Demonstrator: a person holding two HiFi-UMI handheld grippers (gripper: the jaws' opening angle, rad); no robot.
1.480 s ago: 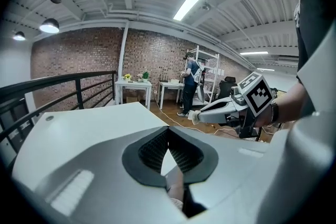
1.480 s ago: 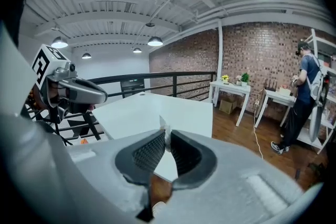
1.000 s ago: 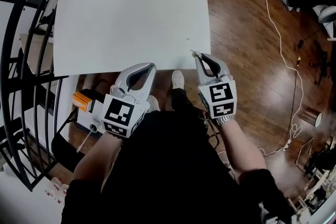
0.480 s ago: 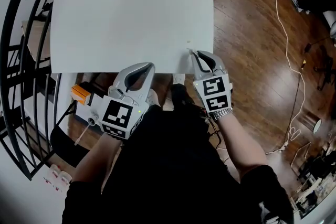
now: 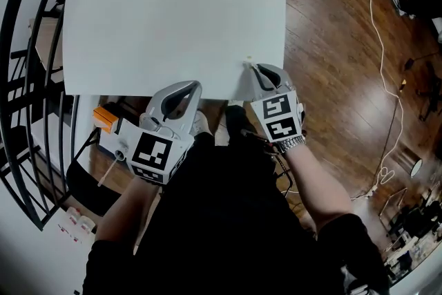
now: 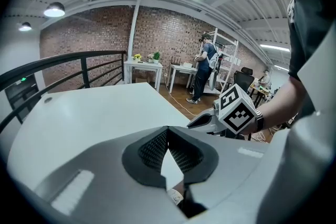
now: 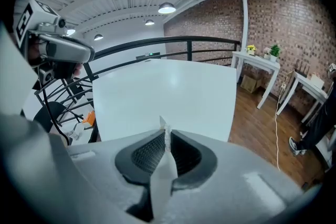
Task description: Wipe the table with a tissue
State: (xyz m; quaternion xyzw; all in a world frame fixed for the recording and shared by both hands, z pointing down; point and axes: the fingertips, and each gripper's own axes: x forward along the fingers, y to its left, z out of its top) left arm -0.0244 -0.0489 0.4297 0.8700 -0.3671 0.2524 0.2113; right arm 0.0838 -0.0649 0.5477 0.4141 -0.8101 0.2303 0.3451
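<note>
Item: two hand-held grippers at the near edge of a white desk, tissue in the right one.
Head view: left hand-held gripper (image 5: 188, 88) at the desk's (image 5: 173, 17) near edge; right hand-held gripper (image 5: 252, 68) by the near right corner, with a scrap of tissue (image 5: 247, 61) at its tips. Left gripper view: jaws meet at the tips with nothing between them, and the desk (image 6: 94, 113) lies beyond. Right gripper view: jaws clamped on the white tissue (image 7: 161, 176), which stands upright between the pads above the desk (image 7: 168, 92).
</note>
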